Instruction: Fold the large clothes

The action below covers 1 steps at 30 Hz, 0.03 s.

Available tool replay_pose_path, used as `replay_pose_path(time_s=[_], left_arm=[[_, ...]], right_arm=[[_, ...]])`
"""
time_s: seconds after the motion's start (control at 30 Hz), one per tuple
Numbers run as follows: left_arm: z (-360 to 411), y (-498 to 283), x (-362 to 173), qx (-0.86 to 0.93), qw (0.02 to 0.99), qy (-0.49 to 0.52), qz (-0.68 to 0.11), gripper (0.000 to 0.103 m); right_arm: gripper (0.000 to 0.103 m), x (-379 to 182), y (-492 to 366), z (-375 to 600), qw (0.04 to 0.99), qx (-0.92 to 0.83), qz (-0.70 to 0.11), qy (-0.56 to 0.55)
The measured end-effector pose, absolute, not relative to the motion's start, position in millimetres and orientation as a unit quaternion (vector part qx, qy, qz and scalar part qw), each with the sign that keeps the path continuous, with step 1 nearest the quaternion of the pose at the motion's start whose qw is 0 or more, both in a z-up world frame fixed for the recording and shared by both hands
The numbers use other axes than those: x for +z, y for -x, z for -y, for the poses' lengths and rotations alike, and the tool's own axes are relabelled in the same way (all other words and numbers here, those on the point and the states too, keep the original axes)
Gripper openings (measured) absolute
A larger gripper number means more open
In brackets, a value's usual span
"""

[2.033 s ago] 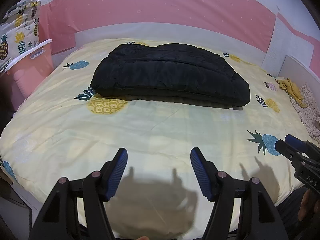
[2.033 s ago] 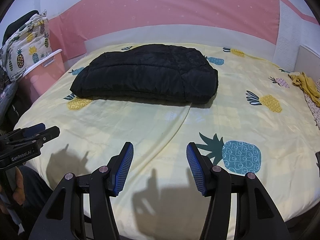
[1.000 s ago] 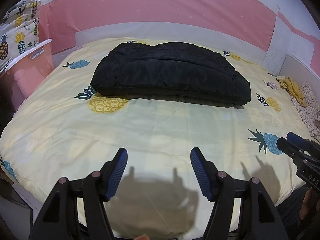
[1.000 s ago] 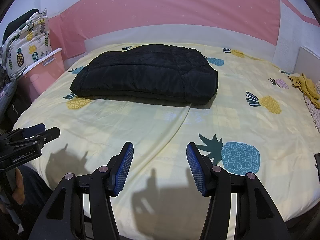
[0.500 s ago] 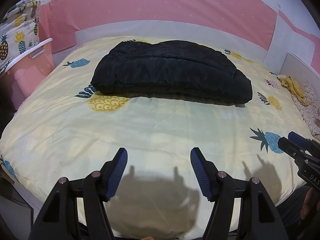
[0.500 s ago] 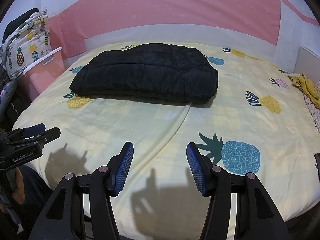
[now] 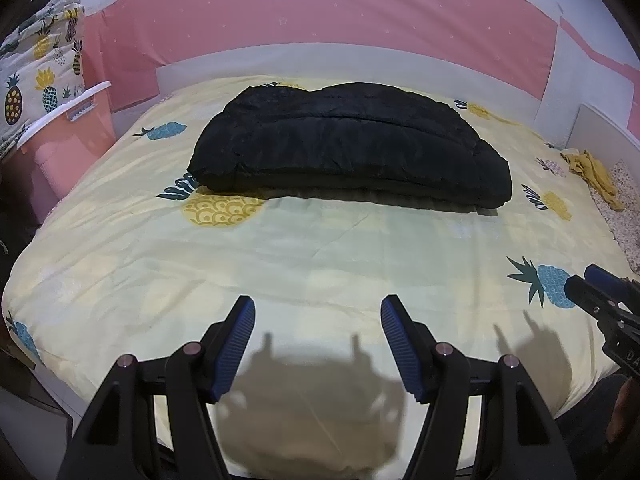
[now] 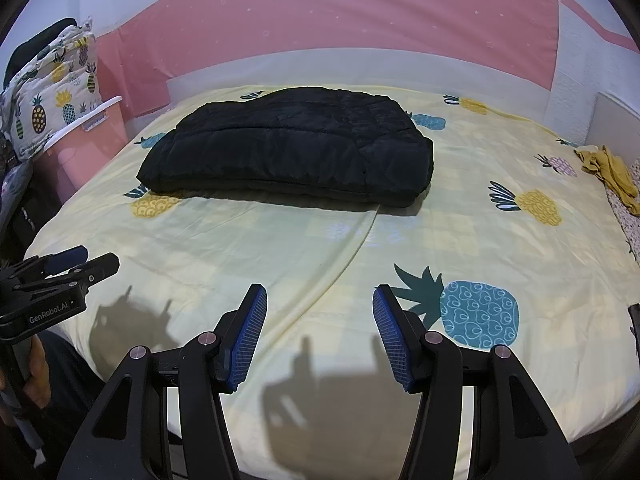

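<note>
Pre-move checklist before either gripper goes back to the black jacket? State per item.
1. left gripper open and empty: ok, jaws apart, only bedsheet between them.
2. right gripper open and empty: ok, same.
3. Grippers clear of the black jacket: ok, both hover near the bed's front edge, well short of it.
4. Jacket folded compact: ok on the sides in view, a stacked bundle with layered front edge; far side cannot tell.
5. Sleeves or hood tucked in: cannot tell, none stick out on the visible sides.
6. Approach path: ok, bare sheet with a crease; yellow cloth lies off at the right edge.
</note>
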State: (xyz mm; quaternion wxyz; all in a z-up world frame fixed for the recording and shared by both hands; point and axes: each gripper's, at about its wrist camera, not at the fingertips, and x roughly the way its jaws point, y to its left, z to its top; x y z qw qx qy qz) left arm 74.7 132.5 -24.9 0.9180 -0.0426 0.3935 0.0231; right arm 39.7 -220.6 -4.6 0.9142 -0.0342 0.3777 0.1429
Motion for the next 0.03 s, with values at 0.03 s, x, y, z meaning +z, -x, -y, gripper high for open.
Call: replay_pose_path(time_s=[0.03], left_arm=[[-132.5, -74.5, -24.8, 0.022, 0.918, 0.043, -0.394, 0.068]], right_arm=[[0.056, -4.6, -39.7, 221.0, 0.914, 0.143, -0.377, 0.034]])
